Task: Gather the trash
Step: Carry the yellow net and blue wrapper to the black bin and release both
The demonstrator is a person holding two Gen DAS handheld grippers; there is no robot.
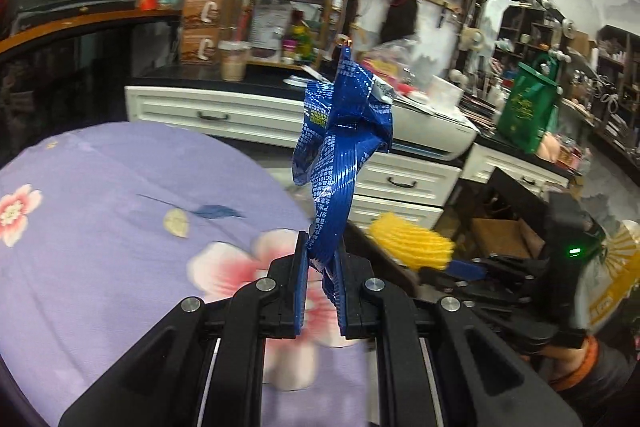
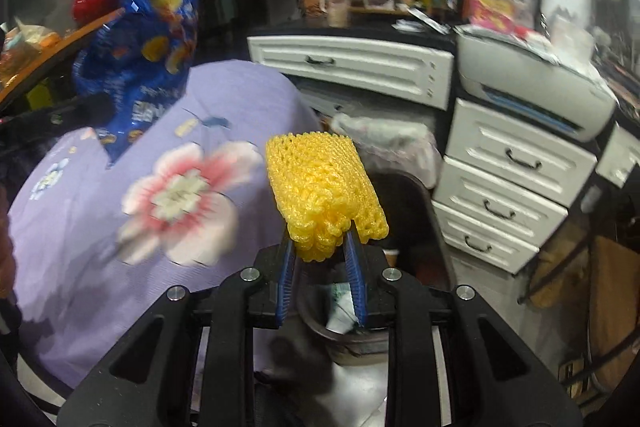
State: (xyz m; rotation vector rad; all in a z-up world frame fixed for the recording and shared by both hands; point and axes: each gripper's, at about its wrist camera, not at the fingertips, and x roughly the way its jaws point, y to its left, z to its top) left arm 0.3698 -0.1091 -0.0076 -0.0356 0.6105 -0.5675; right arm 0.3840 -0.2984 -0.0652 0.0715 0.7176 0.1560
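well, the purple flowered tablecloth (image 1: 100, 187) fills the left side. above it the left gripper (image 1: 322, 267) clamps a crumpled blue snack wrapper (image 1: 340, 131) (standing upright), and the right gripper (image 2: 320, 259) pinches a yellow foam net (image 2: 324, 187) over a dark bin (image 2: 344, 335).

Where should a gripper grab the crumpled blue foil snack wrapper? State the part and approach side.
Take the crumpled blue foil snack wrapper at its narrow twisted lower tail, coming from below. That end is bunched thin enough to fit between the fingers, while the top flares wide. The left gripper already pinches it there.
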